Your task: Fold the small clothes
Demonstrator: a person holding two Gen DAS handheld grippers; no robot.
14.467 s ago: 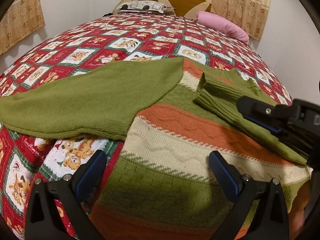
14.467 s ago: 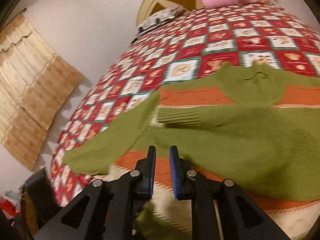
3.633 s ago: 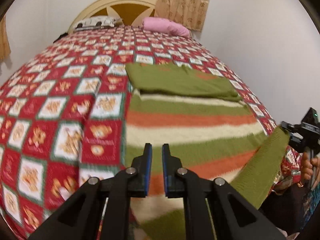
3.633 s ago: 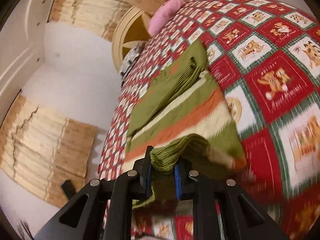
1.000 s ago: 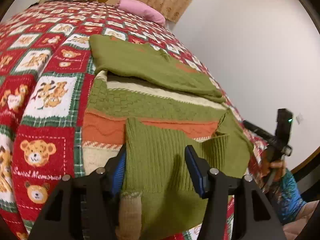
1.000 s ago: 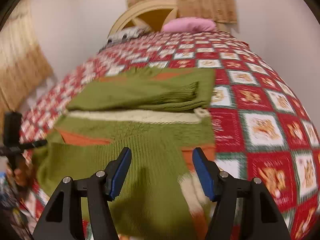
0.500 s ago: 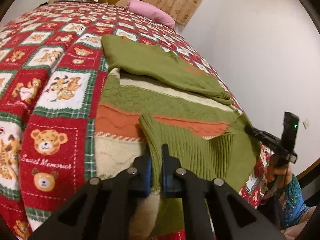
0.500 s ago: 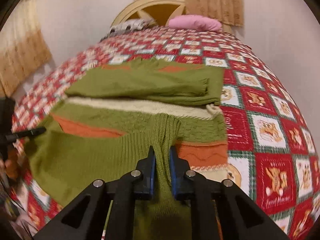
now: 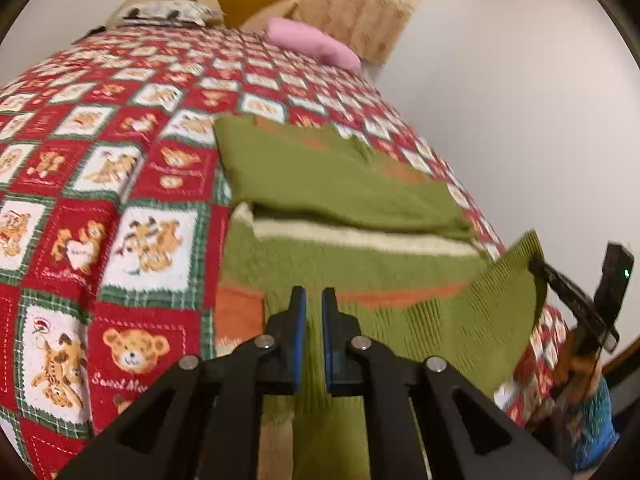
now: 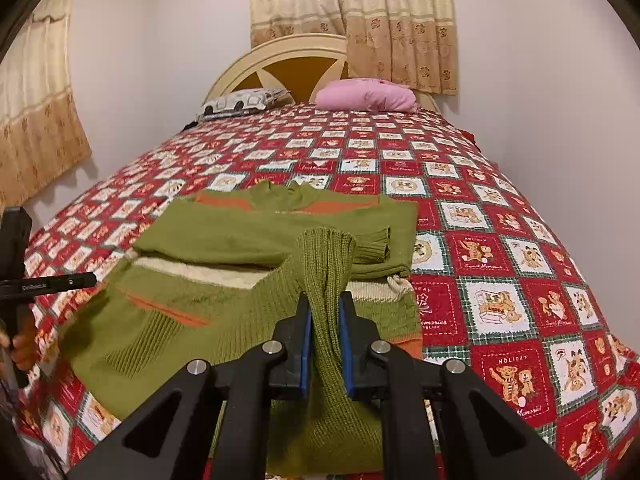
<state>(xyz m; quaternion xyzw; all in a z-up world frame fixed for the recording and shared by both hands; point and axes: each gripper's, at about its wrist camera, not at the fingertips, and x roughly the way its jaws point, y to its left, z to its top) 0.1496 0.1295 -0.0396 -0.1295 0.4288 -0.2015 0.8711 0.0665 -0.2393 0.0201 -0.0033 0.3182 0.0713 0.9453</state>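
Between right claw (image 10: 323, 340) pads, sweater (image 10: 248, 240) hem bunched

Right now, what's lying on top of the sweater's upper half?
The two green sleeves lie folded across the sweater, one ribbed cuff showing at the right. They cover the chest; only orange shoulder bands and the collar show beyond them.

A bed (image 10: 500, 240) fills the room, covered by a red, green and white quilt (image 10: 520, 280) printed with bears and cats. At its head stands a cream arched headboard (image 10: 288, 60) with amber panels — a pink pillow (image 10: 366, 96) and a patterned grey-white pillow (image 10: 240, 100) lie against it. Plain pale walls (image 10: 540, 60) rise on either side. Beige embroidered curtains (image 10: 352, 12) hang behind the headboard, and another curtain (image 10: 32, 120) on the left wall.
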